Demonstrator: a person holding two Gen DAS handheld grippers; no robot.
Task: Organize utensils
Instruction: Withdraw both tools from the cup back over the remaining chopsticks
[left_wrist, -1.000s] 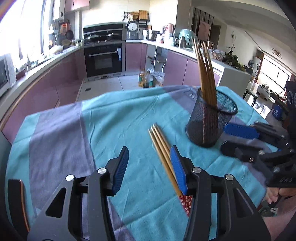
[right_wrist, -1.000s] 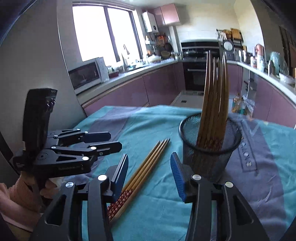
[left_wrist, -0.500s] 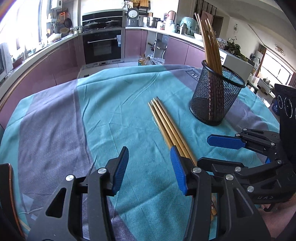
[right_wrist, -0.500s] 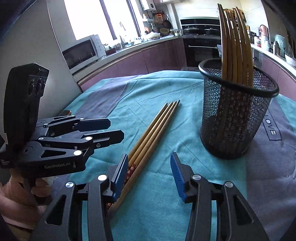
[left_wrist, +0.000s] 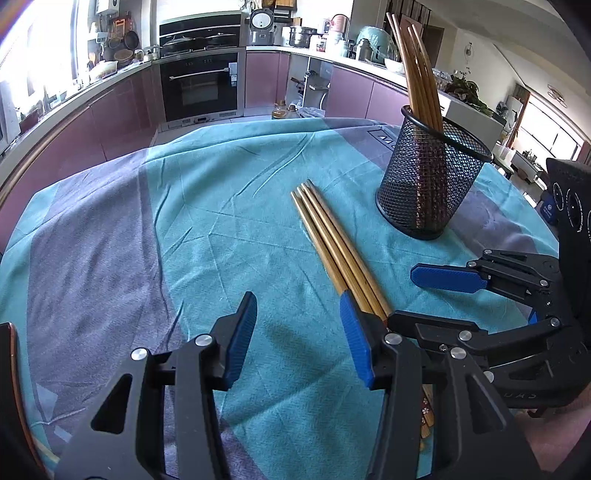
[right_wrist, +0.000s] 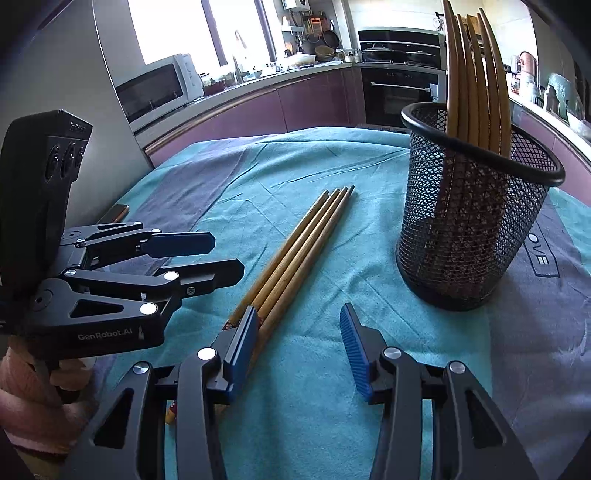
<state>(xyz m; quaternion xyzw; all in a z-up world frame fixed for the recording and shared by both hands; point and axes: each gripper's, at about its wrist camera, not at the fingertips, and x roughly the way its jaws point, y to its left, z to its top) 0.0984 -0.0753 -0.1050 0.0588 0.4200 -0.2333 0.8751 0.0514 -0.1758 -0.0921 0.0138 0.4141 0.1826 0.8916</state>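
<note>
Over the teal tablecloth (left_wrist: 229, 206) the left gripper (left_wrist: 298, 332) hung with jaws apart and empty, four loose chopsticks (left_wrist: 334, 245) lay side by side between it and the right gripper (right_wrist: 298, 345) — also agape, holding nothing — and beyond stood the black mesh holder (right_wrist: 469, 229), more chopsticks upright inside.

Both wrist cams low, close over table, angled down from opposite sides; shared: chopsticks (left_wrist: 334, 247) (right_wrist: 295, 243), mesh cup (left_wrist: 430, 177) (right_wrist: 469, 221).
</note>
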